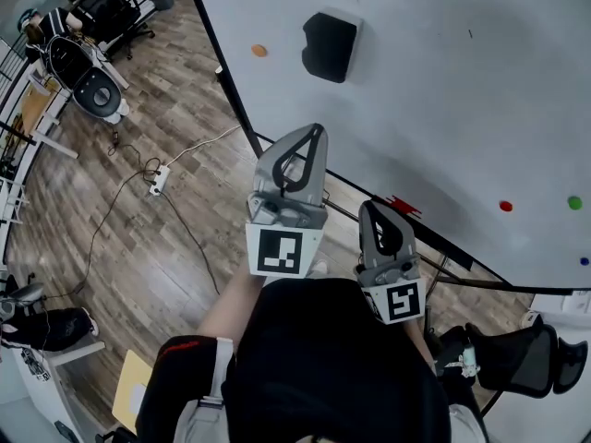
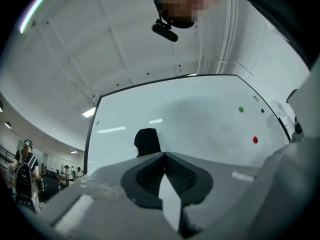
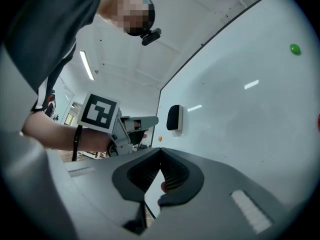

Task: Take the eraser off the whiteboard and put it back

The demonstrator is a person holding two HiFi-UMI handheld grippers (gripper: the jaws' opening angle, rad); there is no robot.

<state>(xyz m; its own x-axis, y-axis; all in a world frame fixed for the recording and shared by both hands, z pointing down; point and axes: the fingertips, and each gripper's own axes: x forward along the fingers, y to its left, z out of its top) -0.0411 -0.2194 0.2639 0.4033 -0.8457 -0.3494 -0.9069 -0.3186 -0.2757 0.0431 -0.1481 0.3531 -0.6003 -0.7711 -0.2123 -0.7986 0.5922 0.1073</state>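
Head view: the eraser (image 1: 329,46), black with a pale backing, sits on the whiteboard (image 1: 443,109), close to the whiteboard's dark framed edge and just beside an orange magnet (image 1: 259,51) on the same board. A red magnet (image 1: 505,206) and a green magnet (image 1: 574,202) sit on the whiteboard far from the eraser. The left gripper (image 1: 316,133) and the right gripper (image 1: 371,209) are both off the whiteboard, pointing toward it, each with its fingers pressed together and nothing between them. The left one is nearer the whiteboard's eraser end.

Left gripper view: the left gripper's (image 2: 163,156) jaws meet at the tip and hold nothing. Beyond them the eraser (image 2: 147,141) clings to the whiteboard (image 2: 200,119) near its framed edge, apart from the jaws.

Right gripper view: the right gripper's (image 3: 160,151) jaws are closed on themselves, empty. The eraser (image 3: 174,118) is on the whiteboard (image 3: 240,114) near its frame, and the left gripper (image 3: 150,120) hovers off the whiteboard, short of the eraser.
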